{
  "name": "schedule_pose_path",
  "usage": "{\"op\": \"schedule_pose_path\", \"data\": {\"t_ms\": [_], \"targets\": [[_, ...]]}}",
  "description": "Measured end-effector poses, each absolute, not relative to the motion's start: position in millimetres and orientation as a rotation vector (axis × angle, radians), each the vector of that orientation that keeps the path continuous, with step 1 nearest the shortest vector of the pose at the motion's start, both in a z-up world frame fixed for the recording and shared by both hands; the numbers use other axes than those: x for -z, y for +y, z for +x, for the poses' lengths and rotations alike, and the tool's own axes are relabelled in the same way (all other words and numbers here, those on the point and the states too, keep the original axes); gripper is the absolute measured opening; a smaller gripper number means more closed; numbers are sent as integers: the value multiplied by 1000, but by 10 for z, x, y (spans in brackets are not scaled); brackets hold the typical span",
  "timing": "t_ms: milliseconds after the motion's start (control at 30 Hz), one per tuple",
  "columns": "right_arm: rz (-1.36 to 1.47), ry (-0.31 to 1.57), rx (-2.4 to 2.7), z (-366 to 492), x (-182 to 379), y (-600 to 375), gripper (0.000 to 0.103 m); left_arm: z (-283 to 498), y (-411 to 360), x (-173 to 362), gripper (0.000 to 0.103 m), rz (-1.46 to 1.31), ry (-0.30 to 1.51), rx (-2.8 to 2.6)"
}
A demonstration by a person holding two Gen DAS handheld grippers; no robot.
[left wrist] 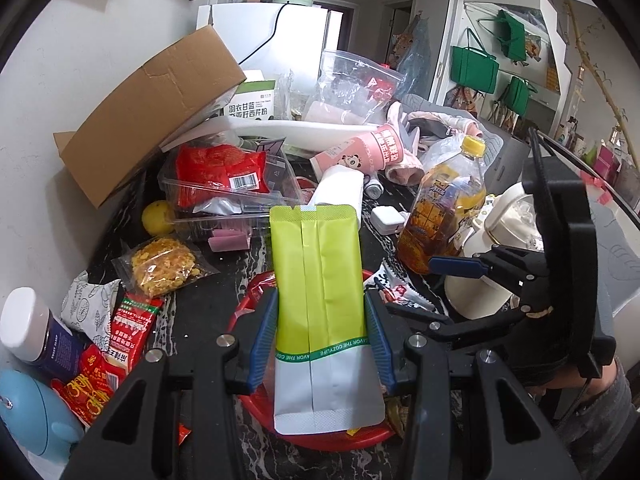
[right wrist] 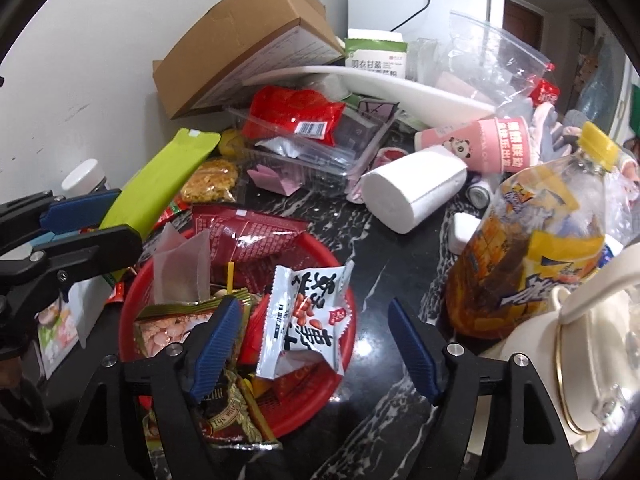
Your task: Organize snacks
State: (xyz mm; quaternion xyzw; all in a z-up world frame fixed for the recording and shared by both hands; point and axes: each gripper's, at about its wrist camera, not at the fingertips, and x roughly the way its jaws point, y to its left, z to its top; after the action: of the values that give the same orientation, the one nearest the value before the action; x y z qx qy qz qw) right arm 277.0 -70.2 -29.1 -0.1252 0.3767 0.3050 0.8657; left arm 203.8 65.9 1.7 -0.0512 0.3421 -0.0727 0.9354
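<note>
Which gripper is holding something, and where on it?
Left gripper clamps the green-and-white pouch by its side edges, near the white end. Right gripper holds nothing.

wall (left wrist: 60, 80): white | counter (right wrist: 376, 344): black marble | fridge (left wrist: 296, 36): white | green bags (left wrist: 474, 68) hung

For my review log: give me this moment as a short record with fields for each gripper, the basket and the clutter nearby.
left gripper: shut on green-and-white pouch, held over the basket
right gripper: open, nothing between its fingers
red basket: holds several snack packets, white peanut packet on top
nearby: tea bottle, paper roll
</note>
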Motion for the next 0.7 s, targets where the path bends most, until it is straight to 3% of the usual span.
{"op": "schedule_pose_path", "data": {"t_ms": [700], "targets": [[-219,777,-585,2514,79,-999,76,2245,384,87,48,-10,794,81]]}}
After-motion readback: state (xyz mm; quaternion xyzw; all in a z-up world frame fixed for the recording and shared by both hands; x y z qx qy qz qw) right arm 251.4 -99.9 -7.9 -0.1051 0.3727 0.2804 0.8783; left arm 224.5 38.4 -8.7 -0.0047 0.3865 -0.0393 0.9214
